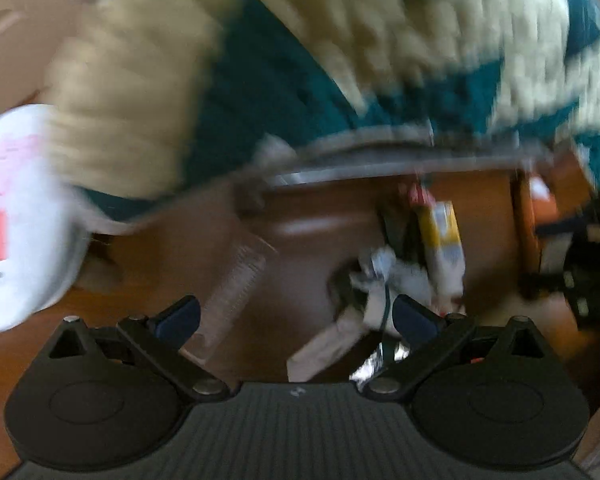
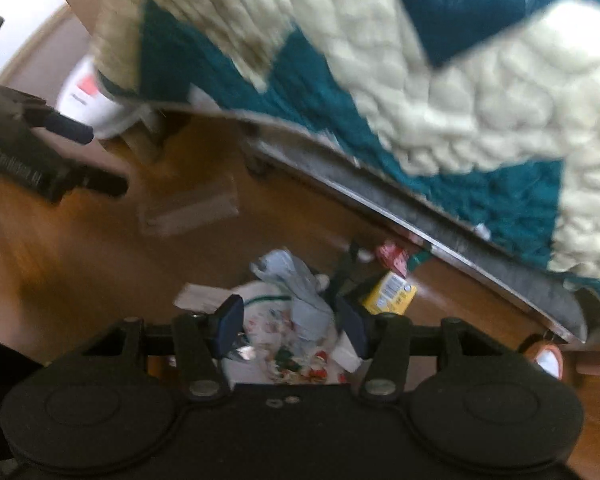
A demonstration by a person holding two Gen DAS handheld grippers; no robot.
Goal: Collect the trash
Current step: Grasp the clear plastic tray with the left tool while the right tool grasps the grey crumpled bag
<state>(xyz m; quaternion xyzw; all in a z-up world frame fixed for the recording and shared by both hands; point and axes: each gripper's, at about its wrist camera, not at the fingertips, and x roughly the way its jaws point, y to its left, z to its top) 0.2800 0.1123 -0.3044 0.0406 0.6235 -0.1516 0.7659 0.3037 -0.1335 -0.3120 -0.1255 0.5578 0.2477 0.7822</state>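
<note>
My right tool (image 2: pixel 290 326) gapes open, holding nothing, directly over the trash pile (image 2: pixel 296 320) at lower centre; my left tool (image 1: pixel 298 318), also open, has it lower right.

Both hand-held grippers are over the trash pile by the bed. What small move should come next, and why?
Probably lower the right hand-held gripper a little further and close on the crumpled grey bag: its jaws are open, empty, and already straddle that bag atop the pile on the wooden floor.
</note>
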